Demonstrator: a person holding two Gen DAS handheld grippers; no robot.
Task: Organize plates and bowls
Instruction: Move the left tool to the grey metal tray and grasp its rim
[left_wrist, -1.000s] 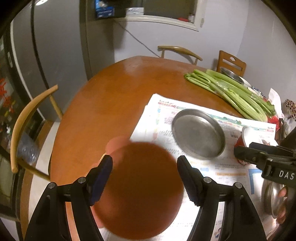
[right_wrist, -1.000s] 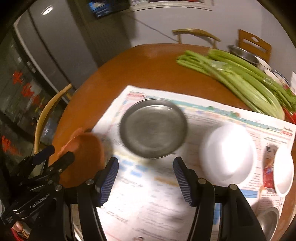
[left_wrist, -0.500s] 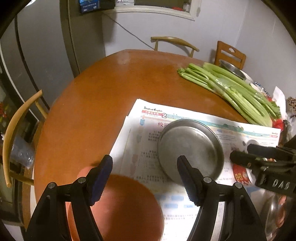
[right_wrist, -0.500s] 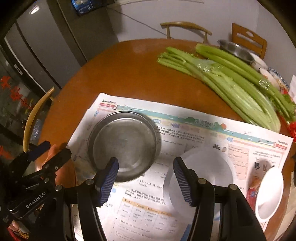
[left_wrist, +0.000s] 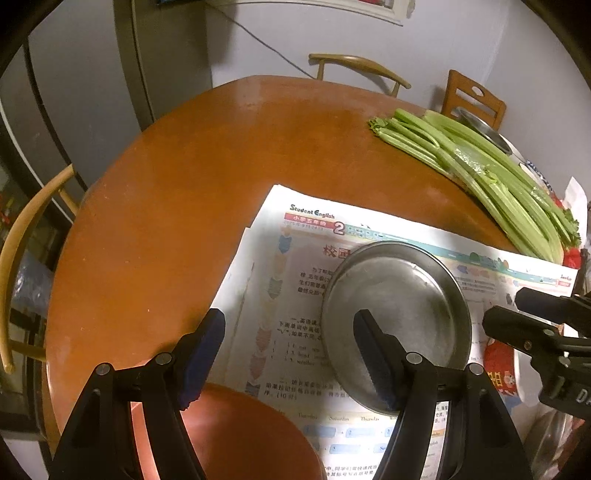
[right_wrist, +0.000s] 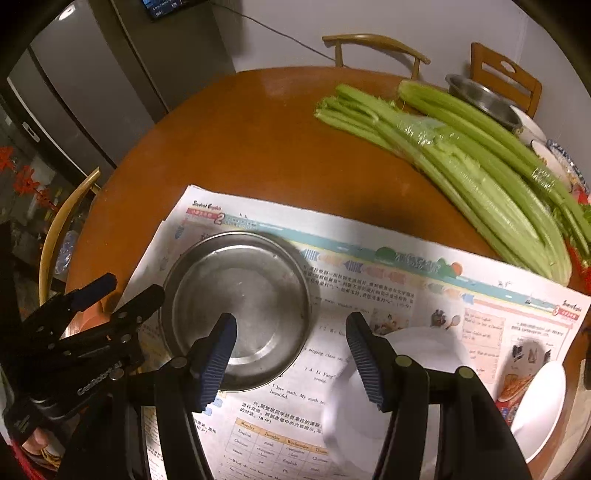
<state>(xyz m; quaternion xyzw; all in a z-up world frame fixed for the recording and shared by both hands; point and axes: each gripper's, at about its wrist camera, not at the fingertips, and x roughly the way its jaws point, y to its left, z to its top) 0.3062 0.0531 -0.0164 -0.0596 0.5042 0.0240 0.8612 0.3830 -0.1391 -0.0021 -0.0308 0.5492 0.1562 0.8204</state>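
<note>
While both grippers are held above the round wooden desk (left_wrist: 177, 206), nothing is gripped by either. The left gripper (left_wrist: 288, 354) is seen with its fingers (left_wrist: 201, 354) spread apart, over the left edge of a newspaper (left_wrist: 280, 295) that is spread on the desk. Only paper and bare desk are seen between them. A steel plate (left_wrist: 402, 295) is set on the newspaper, and its left part is overlapped in the left wrist view by the gripper's right-hand finger; whether the two touch cannot be told. An orange-red round dish (left_wrist: 243, 439) is seen at the bottom of that view, below the fingers, lying partly on the paper.

The right gripper (right_wrist: 291, 358) is likewise open, with its fingers (right_wrist: 218, 358) wide and empty. In the right wrist view, its left-hand finger is seen over the steel plate (right_wrist: 243, 295) and its right-hand finger over a white bowl (right_wrist: 417, 369) that sits on the newspaper (right_wrist: 369, 288) just right of the plate. A second white dish (right_wrist: 543, 402) is placed near the paper's right edge. Celery stalks (right_wrist: 461, 162) are laid across the far right of the desk, and more steel and white bowls (right_wrist: 484, 99) are stacked beyond them, by a chair (right_wrist: 506, 74).
</note>
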